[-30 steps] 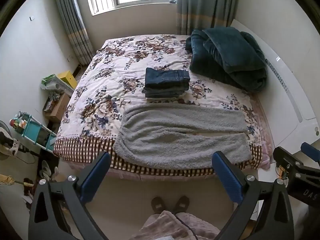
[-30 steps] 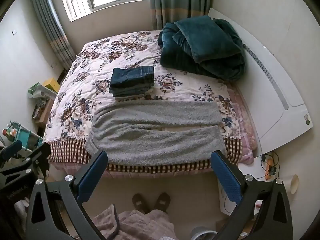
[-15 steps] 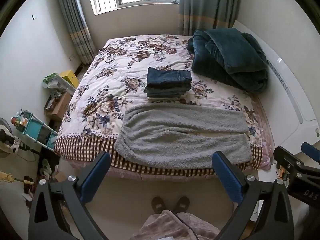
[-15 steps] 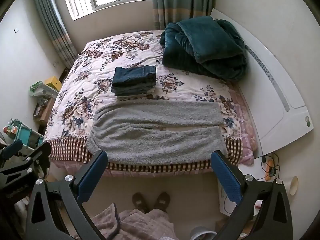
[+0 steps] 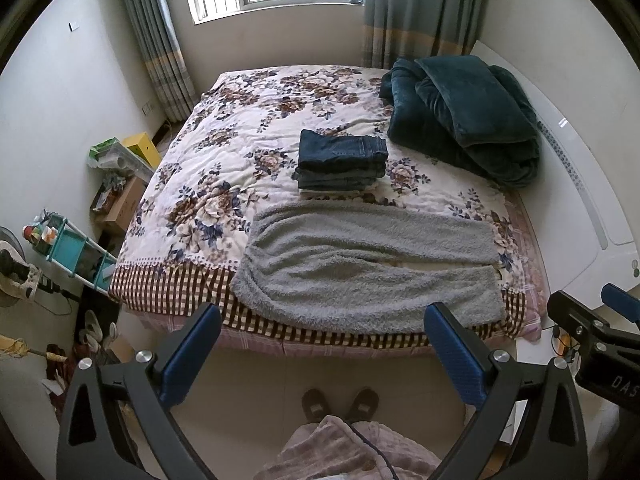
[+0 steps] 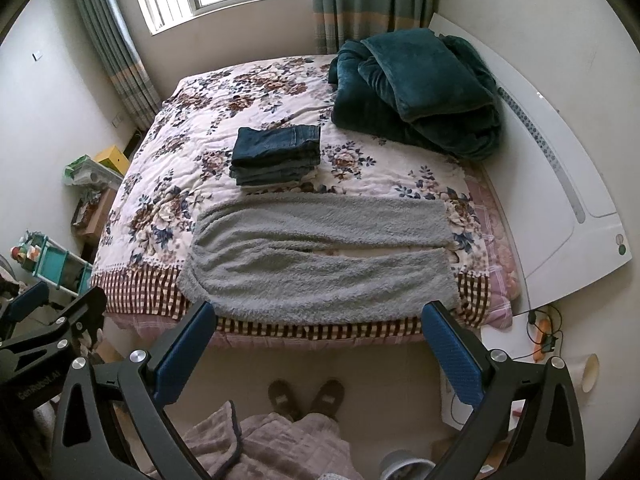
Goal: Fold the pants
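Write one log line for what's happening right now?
phase: pre-grasp | left gripper: open | right gripper: open | fuzzy grey pants: flat, unfolded on floral bed

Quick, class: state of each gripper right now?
Left gripper: open, holding nothing.
Right gripper: open, holding nothing.

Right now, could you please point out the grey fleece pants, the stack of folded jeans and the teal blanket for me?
grey fleece pants (image 5: pixel 360 276): left wrist view, on the near leg.
stack of folded jeans (image 6: pixel 276 142): right wrist view, on the top pair.
teal blanket (image 6: pixel 420 76): right wrist view, on the upper fold.
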`<state>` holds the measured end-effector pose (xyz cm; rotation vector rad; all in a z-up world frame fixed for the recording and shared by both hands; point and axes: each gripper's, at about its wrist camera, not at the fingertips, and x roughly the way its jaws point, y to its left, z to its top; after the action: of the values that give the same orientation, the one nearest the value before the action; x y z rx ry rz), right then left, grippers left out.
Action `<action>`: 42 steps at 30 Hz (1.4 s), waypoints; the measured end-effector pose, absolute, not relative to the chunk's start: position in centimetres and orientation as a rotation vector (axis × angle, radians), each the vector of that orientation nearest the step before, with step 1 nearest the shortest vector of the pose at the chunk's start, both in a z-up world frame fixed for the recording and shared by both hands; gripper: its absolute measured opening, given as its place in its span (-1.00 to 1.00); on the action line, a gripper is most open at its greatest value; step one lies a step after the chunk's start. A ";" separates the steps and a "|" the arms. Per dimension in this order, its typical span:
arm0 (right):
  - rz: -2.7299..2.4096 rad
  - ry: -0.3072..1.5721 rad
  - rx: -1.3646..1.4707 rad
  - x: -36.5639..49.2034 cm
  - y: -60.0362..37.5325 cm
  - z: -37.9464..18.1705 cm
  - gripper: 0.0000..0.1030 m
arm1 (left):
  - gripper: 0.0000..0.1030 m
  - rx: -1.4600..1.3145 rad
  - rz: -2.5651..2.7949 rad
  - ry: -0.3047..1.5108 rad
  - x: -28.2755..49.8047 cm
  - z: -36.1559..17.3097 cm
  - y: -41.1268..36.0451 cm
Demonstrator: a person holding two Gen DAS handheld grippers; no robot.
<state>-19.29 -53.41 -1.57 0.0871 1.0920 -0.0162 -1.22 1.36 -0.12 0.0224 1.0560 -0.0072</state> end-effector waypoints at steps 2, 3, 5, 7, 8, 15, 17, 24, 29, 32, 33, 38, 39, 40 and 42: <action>-0.018 1.093 0.088 -19.3 -53.5 -1.5 1.00 | 1.00 0.022 -0.007 1.056 -1.2 -0.1 1.4; -0.017 1.093 0.090 -19.3 -53.4 -1.5 1.00 | 1.00 0.021 -0.007 1.056 -1.2 -0.1 1.4; -0.016 1.095 0.086 -19.2 -53.3 -1.5 1.00 | 1.00 0.020 -0.006 1.056 -1.2 -0.1 1.3; -0.015 1.094 0.084 -19.3 -53.3 -1.5 1.00 | 1.00 0.020 -0.005 1.054 -1.3 -0.2 1.3; -0.015 1.094 0.085 -19.4 -53.4 -1.7 1.00 | 1.00 0.020 -0.005 1.054 -1.2 -0.1 1.3; -0.018 1.091 0.086 -19.3 -53.3 -1.6 1.00 | 1.00 0.019 -0.002 1.050 -1.5 -0.3 1.4; -0.018 1.089 0.084 -19.4 -53.2 -1.6 1.00 | 1.00 0.017 -0.005 1.051 -1.5 -0.3 1.5; -0.018 1.091 0.079 -19.3 -53.1 -1.6 1.00 | 1.00 0.017 -0.004 1.049 -1.5 -0.2 1.6; -0.018 1.091 0.081 -19.4 -53.1 -1.6 1.00 | 1.00 0.016 -0.003 1.050 -1.4 -0.2 1.4; -0.019 1.090 0.079 -19.4 -53.0 -1.6 1.00 | 1.00 0.019 -0.004 1.048 -1.4 -0.2 1.4; -0.020 1.089 0.080 -19.4 -53.0 -1.6 1.00 | 1.00 0.022 -0.004 1.046 -1.5 -0.2 1.6; -0.021 1.089 0.078 -19.4 -53.0 -1.6 1.00 | 1.00 0.022 -0.005 1.045 -1.5 -0.2 1.7; -0.021 1.089 0.078 -19.4 -53.0 -1.6 1.00 | 1.00 0.022 -0.005 1.045 -1.5 -0.2 1.7; -0.023 1.089 0.079 -19.4 -53.0 -1.6 1.00 | 1.00 0.022 -0.003 1.045 -1.5 -0.2 1.6; -0.023 1.089 0.080 -19.4 -52.9 -1.6 1.00 | 1.00 0.019 -0.005 1.045 -1.5 -0.2 1.7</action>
<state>-19.37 -52.94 -1.64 0.0800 1.0890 -0.0228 -1.50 1.72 -0.25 0.0192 1.0445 -0.0045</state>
